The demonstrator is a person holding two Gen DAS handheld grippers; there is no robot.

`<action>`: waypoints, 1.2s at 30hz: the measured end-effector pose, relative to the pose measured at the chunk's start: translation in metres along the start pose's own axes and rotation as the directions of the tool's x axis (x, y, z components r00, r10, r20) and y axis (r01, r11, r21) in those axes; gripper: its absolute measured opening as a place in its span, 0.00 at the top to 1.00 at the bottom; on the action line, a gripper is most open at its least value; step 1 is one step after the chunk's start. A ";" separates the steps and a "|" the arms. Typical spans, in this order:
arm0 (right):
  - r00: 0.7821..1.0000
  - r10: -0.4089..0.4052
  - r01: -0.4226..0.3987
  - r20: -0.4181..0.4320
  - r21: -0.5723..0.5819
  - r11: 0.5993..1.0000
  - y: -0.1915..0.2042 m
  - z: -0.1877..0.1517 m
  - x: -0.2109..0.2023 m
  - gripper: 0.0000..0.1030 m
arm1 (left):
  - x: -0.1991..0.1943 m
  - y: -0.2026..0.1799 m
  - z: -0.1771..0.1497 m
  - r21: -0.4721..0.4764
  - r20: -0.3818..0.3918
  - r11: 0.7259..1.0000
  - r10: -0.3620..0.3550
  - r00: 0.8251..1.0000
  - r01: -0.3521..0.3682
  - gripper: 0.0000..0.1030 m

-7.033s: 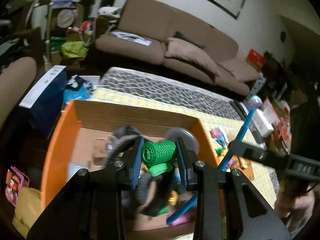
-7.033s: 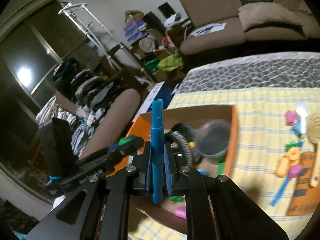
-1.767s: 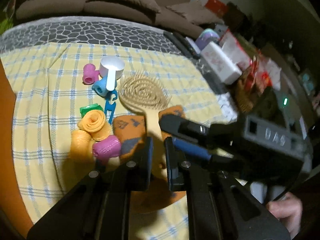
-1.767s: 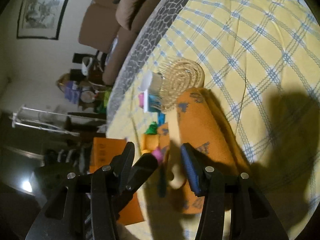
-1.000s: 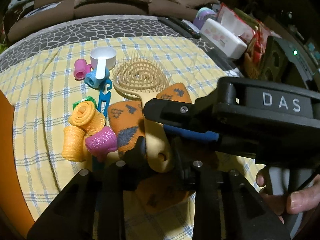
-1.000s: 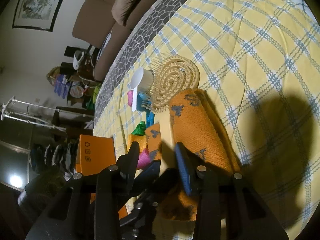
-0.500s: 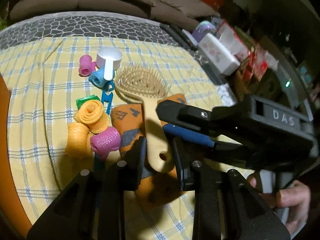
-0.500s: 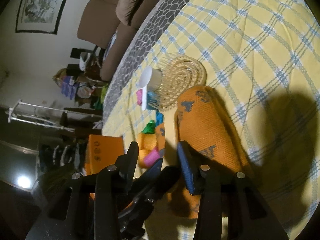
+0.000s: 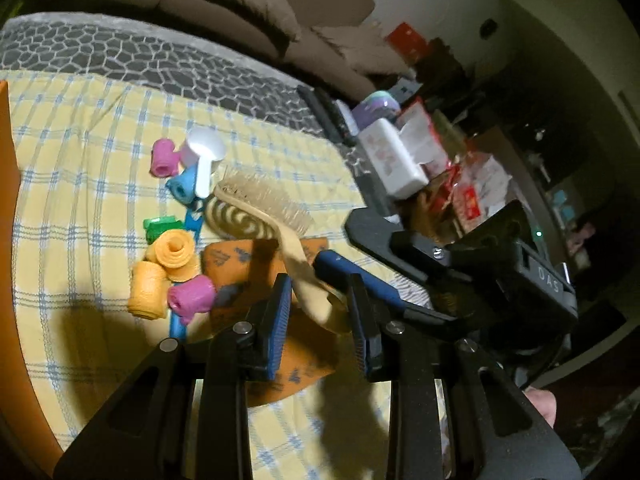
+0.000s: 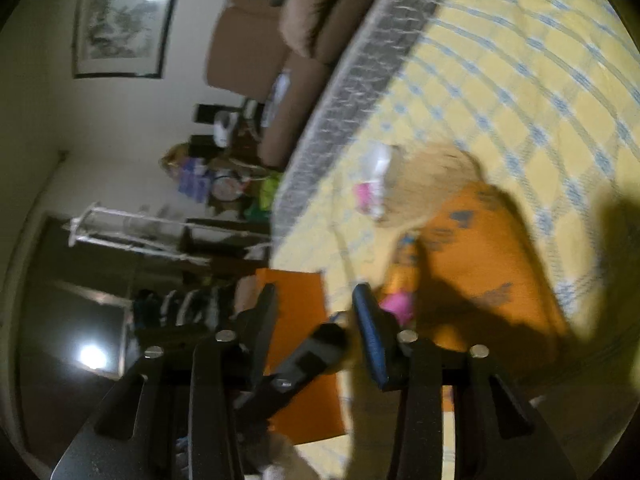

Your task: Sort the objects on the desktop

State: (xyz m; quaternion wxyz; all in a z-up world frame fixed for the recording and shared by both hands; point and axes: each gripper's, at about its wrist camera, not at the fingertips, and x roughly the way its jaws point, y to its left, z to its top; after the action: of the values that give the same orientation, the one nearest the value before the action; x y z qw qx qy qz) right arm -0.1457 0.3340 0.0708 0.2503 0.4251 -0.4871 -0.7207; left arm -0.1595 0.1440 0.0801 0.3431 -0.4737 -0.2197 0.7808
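Left wrist view: you look down on the check cloth point(image 9: 80, 208), with your own fingers at 6 o'clock.
Left gripper point(image 9: 318, 308): clenched on the brush point(image 9: 260, 200) handle, which sits between the two pads.
Right gripper point(image 10: 316, 312): comes in from 3 o'clock with its jaws closing. The handle and the tip of one of your left fingers lie between them. The blue pad lies along the handle and the other finger stands clear of it.
Your hand point(image 9: 540, 400): only its edge shows, at 4 o'clock behind the right tool.
Brush: its head is tilted up off the cloth toward 11 o'clock, bristles facing 1 o'clock, with its shadow beneath.
Orange mat point(image 9: 236, 256): lies flat under the handle and your fingertips.
Rollers: a pink one point(image 9: 192, 298) and orange ones point(image 9: 172, 254) are bunched at 9 o'clock of the handle, touching. A green one point(image 9: 160, 226) is just beyond them.
Scoop point(image 9: 204, 152): at 11 o'clock of the brush head, resting on a blue roller point(image 9: 182, 188). A second pink roller point(image 9: 162, 158) is beside it.
Right wrist view: blurred. The orange box point(image 10: 296, 308) shows at 9 o'clock of the mat.
Sofa point(image 9: 224, 4): at 12 o'clock, beyond the table.
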 end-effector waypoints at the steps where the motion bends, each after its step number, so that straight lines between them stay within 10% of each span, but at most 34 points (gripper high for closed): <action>1: 1.000 -0.018 0.019 0.009 -0.020 1.000 0.006 0.000 -0.001 0.63 | -0.001 -0.005 0.000 0.016 0.000 1.000 0.008 1.000 -0.008 0.75; 7: 0.990 -0.126 0.129 0.060 -0.048 0.990 0.000 0.006 -0.016 0.64 | 0.014 -0.010 -0.015 0.064 -0.063 0.995 0.079 0.995 -0.075 0.78; 15: 0.924 -0.356 0.370 0.138 -0.100 0.924 -0.020 0.013 -0.042 0.64 | 0.027 0.001 -0.027 0.106 -0.068 0.973 0.212 0.975 -0.204 0.76; 27: 0.901 -0.432 0.435 0.052 -0.098 0.895 -0.055 0.011 -0.025 0.61 | 0.043 0.030 -0.037 -0.044 -0.100 0.984 0.170 0.980 -0.175 0.46; 36: 0.900 -0.436 0.428 -0.012 -0.164 0.889 -0.055 0.002 -0.002 0.40 | 0.048 0.030 -0.041 -0.042 -0.094 0.981 0.185 0.978 -0.190 0.31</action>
State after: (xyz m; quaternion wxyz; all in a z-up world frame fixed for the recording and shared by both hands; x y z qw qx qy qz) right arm -0.1435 0.3583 0.0210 0.1284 0.5190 -0.3156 -0.7839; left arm -0.1479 0.1607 0.0130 0.2655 -0.5355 -0.1781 0.7817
